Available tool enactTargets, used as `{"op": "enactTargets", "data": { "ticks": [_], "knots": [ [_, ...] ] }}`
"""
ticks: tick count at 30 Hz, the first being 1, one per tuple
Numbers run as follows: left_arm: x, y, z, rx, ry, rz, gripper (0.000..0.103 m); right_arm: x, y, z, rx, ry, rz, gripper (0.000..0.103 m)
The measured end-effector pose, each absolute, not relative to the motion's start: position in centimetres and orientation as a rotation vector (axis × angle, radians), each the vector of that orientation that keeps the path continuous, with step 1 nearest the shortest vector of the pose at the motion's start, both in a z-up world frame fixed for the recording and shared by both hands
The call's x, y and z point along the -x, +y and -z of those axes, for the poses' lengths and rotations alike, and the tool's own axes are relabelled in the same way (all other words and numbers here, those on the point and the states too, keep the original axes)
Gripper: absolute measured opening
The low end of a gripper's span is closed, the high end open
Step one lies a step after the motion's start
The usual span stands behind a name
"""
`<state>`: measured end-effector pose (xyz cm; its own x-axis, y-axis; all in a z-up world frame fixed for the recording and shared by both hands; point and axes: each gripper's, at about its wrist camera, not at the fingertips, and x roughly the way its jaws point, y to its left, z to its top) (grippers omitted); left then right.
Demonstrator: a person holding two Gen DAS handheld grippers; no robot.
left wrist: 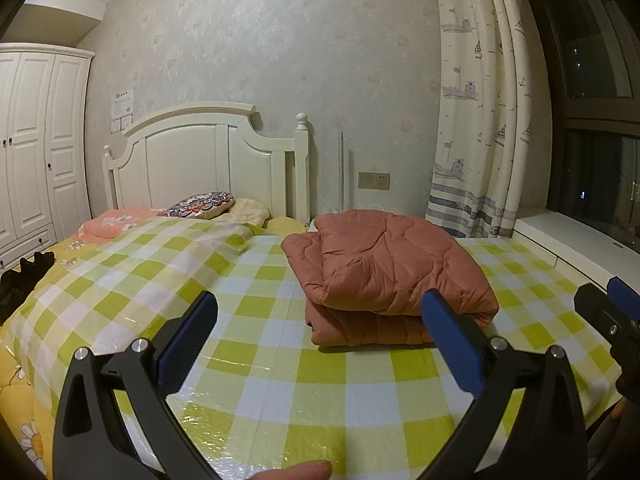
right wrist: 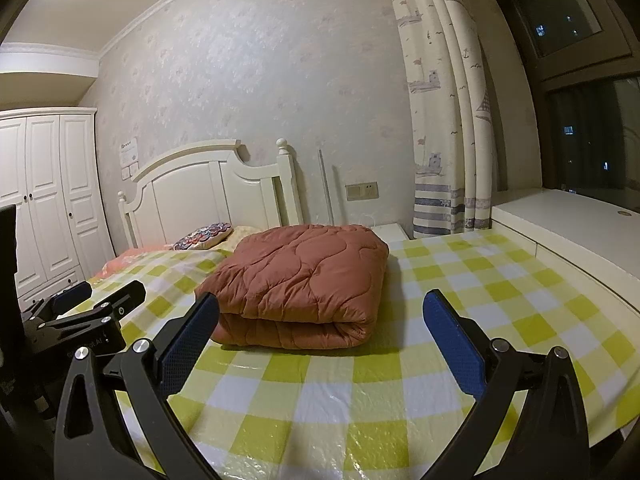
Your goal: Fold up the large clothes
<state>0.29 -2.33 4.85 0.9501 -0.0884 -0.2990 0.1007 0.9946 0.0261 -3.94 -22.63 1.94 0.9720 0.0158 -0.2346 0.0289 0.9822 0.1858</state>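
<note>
A rust-red quilted garment lies folded into a thick rectangular stack on the green-and-white checked cover. My left gripper hovers open just short of the stack's near left side, nothing between its blue pads. In the right wrist view my right gripper is open too, its fingers standing either side of the stack's near edge without touching it. The right gripper shows at the far right of the left wrist view; the left gripper shows at the left of the right wrist view.
A white headboard and pillows are at the bed's far end. A white wardrobe stands at left, a curtain and a white window ledge at right. A fingertip shows at the bottom edge.
</note>
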Motion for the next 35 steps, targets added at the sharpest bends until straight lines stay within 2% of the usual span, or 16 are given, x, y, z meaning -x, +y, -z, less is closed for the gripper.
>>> {"op": "enactTargets", "data": {
  "ticks": [18,27,30,32,35],
  "knots": [
    [1.1,-1.8,-5.6,-0.07,0.254,0.111,0.101,4.4,-21.8,-2.6,-0.17,0.226,0.009,0.098],
    [0.0,-1.4,-4.0,-0.045,0.292,0.174,0.101,3.2,-21.5,-1.1,-0.159,0.281,-0.009,0.098],
    [-3.5,-0.2,-3.3,-0.058,0.404,0.216,0.101,1.8,-22.3,-0.6,-0.134,0.354,-0.031,0.098],
    [-8.4,3.1,-3.2,-0.009,0.554,0.26,0.101,0.3,-24.6,-1.1,-0.088,0.408,-0.028,0.098],
    [-15.1,9.4,-3.7,0.03,0.605,0.123,0.101,-2.6,-32.2,-3.0,-0.06,0.493,0.051,0.098]
  ]
}}
